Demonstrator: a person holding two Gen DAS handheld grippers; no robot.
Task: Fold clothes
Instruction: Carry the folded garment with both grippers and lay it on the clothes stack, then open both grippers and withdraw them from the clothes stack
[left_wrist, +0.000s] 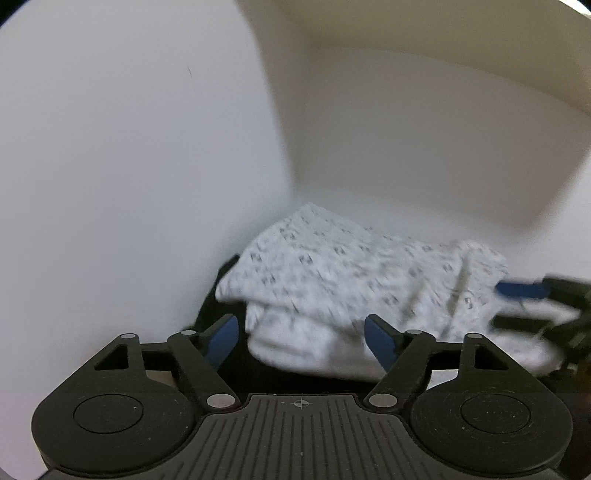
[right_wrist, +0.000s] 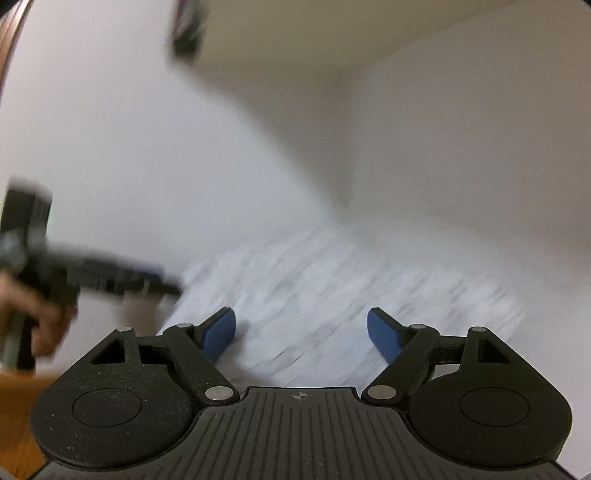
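Observation:
A white garment (left_wrist: 351, 280) with a small dark print lies folded in a soft pile in the corner of a white surface; motion blurs it in the right wrist view (right_wrist: 332, 288). My left gripper (left_wrist: 301, 339) is open just in front of the pile, its blue pads (left_wrist: 221, 339) holding nothing. It shows blurred at the left of the right wrist view (right_wrist: 110, 280), held by a hand (right_wrist: 37, 321). My right gripper (right_wrist: 302, 334) is open over the near part of the cloth, and it touches the pile's right side in the left wrist view (left_wrist: 524, 291).
White walls (left_wrist: 129, 147) meet in a corner right behind the pile. Something dark (left_wrist: 214, 295) sticks out under the garment's left edge. A dark object (right_wrist: 186, 33) hangs high on the wall. Wood-coloured floor (right_wrist: 14, 406) shows at the lower left.

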